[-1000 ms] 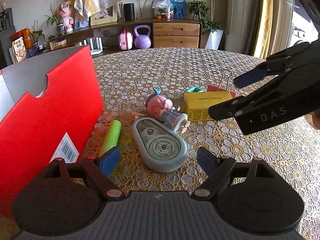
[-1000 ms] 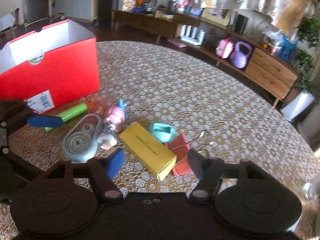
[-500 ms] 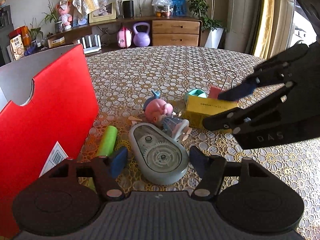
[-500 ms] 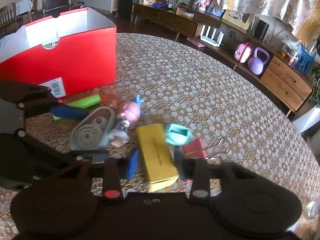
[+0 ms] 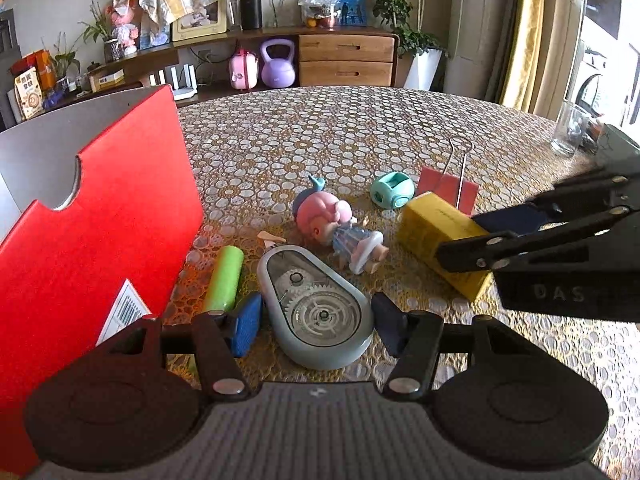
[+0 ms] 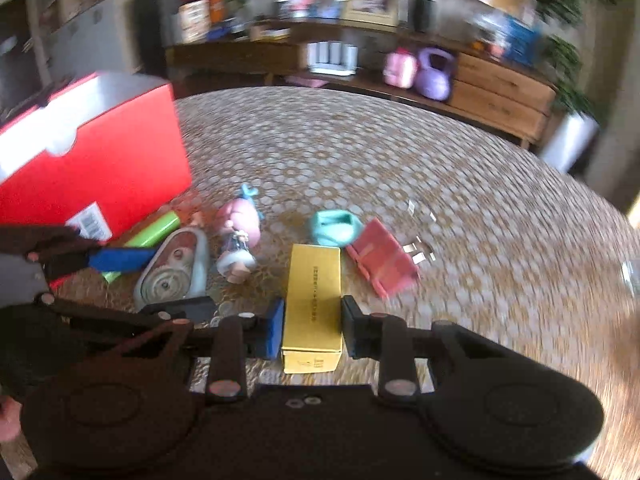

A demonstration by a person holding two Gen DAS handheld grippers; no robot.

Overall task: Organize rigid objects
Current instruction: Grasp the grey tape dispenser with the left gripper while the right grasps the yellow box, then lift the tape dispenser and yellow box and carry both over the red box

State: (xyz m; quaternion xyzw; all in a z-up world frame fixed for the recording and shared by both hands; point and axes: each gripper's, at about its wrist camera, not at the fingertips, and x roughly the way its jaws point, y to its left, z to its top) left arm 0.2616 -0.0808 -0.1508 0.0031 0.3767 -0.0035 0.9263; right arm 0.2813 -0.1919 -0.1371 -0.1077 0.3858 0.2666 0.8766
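The right gripper point(image 6: 312, 326) is clamped on the near end of the yellow box point(image 6: 314, 292), one pad against each long side; the box lies on the tabletop point(image 6: 400, 168) pointing away from the camera. Just beyond its far end sit a teal sharpener point(image 6: 335, 227) and a red binder clip point(image 6: 382, 256).

The left gripper point(image 5: 316, 326) straddles the wide end of the grey tape dispenser point(image 5: 314, 304), its jaws closing, with small gaps visible between the pads and the dispenser. A green tube point(image 5: 225, 278) lies just left of the dispenser, and a pink doll point(image 5: 340, 232) lies on its side just beyond it. The open red box point(image 5: 92, 216) stands at the left, near the tube.
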